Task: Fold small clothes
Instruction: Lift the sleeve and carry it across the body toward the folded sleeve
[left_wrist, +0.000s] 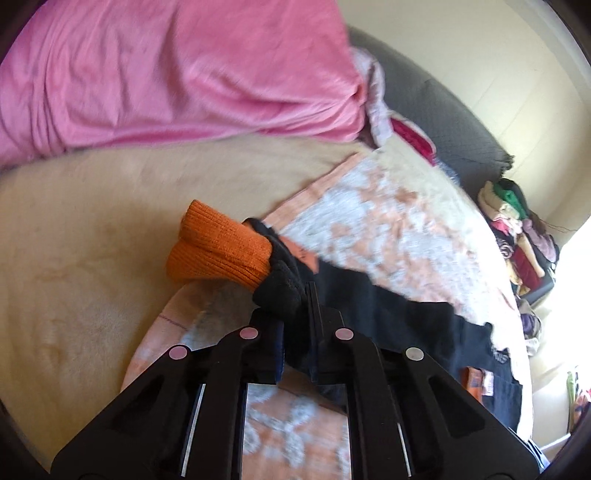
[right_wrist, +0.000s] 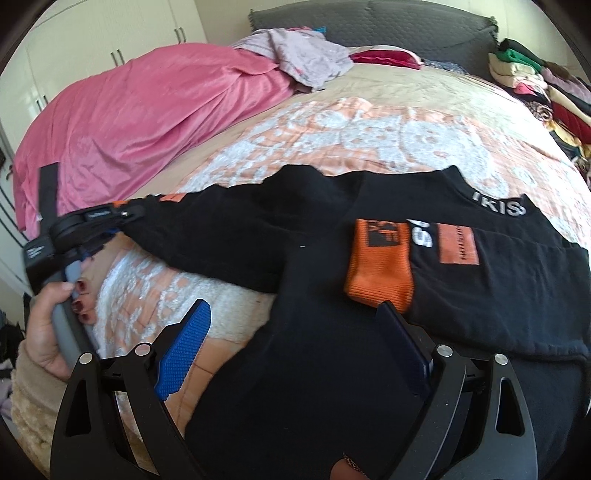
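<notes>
Left wrist view shows my left gripper (left_wrist: 306, 295) clamped on the black sleeve just behind its orange cuff (left_wrist: 218, 245), which sticks out toward ten o'clock. From the right wrist view, my right gripper (right_wrist: 295, 332) stands wide apart, gripping nothing, over the black sweatshirt (right_wrist: 295, 258) spread on the patterned bedspread (right_wrist: 332, 136), with the pink blanket (right_wrist: 147, 110) at ten o'clock.

Daylight on both feeds, bright overall. On my left wrist view a blown-out glare patch (left_wrist: 576, 280) sits at the right edge, and the bedspread (left_wrist: 369, 221) is smeared with motion blur. Right wrist view is sharper, evenly lit, soft shadows. Heavy fisheye bending, dark vignette corners on both.
</notes>
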